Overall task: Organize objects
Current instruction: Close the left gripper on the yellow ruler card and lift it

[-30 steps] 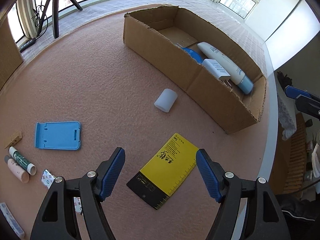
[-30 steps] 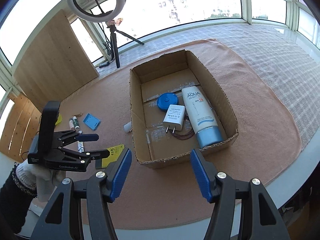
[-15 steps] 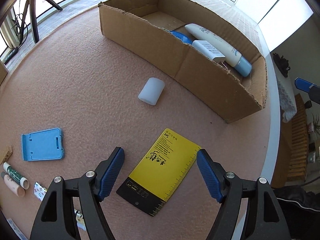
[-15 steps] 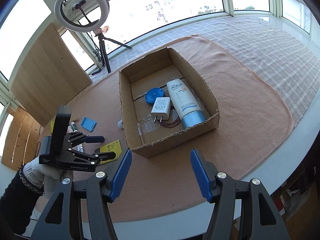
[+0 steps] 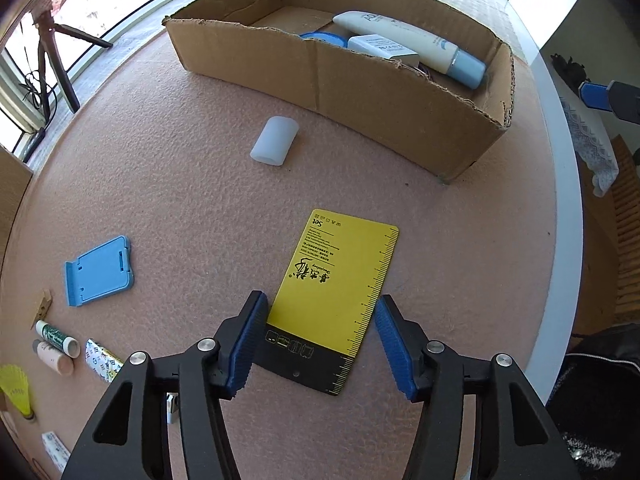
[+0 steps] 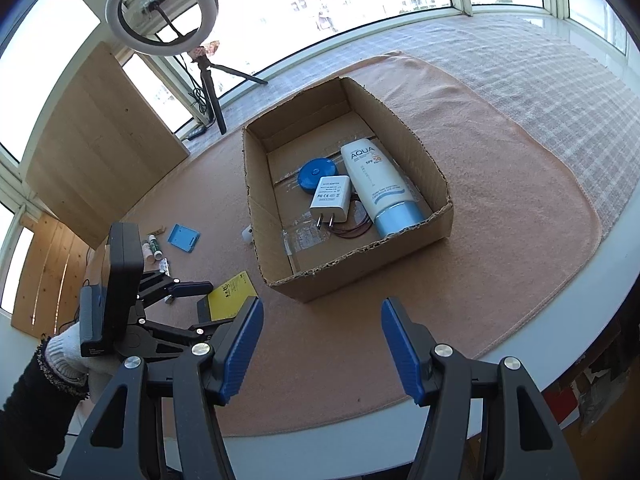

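Two black grippers with blue pads show here. The left gripper (image 5: 318, 342) points down over a flat yellow and black ruler card (image 5: 334, 292) lying on the pink cloth of the desk (image 5: 180, 200). Its jaws have just been closing in; the card sits between them, with the pads right at its edges. The right gripper (image 6: 322, 354) has spread jaws holding nothing, near the brown cardboard box (image 6: 432, 168) holding a white tube (image 6: 376, 184).
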A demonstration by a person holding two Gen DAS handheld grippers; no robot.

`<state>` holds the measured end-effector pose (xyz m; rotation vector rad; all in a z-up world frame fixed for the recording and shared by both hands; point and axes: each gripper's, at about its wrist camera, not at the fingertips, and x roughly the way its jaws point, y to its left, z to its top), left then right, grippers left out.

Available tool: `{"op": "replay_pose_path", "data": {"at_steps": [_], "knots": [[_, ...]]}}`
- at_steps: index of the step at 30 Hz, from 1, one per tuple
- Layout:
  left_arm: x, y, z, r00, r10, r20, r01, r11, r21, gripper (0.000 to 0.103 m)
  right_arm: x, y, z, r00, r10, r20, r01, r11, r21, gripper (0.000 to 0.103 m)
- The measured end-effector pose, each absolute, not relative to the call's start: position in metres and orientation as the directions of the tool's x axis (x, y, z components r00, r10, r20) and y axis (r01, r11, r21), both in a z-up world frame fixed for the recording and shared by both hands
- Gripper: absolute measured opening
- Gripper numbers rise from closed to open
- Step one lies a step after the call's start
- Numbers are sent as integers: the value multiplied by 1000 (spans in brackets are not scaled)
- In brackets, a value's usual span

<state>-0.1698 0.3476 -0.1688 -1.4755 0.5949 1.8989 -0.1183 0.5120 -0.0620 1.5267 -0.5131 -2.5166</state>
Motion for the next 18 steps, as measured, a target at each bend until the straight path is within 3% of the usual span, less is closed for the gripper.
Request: {"op": "replay_pose_path", "data": {"at_steps": [6,8,10,14,15,18], "knots": [[-158,350,-165,-181,198,-963,-733,-681,-2,58,-117,514,-62,-469,-310,-827,-50,-925,376,57],[-156,349,-163,-184,203,-962,-729,-684,-5,54,-118,514,-62,-469,-310,-827,-50,-926,375,57],[-155,348,-159,-180,220,-959,-726,-687,-21,42,-117,514,-62,-469,-310,-827,-50,-926,375,57],[-149,348,-156,-194,219,-956,-730,-683,-9,40,-116,514,-62,-469,-310,-827,-52,-925,376,57],[-149,348,-155,-201,216,-956,-730,-683,0,43,-116,514,-62,-468,-310,-828,-52,-925,376,57],[-149,347,-153,-211,204,-956,-727,-686,14,66,-116,515,-64,-462,-317,-828,-53,-922,383,57]]}}
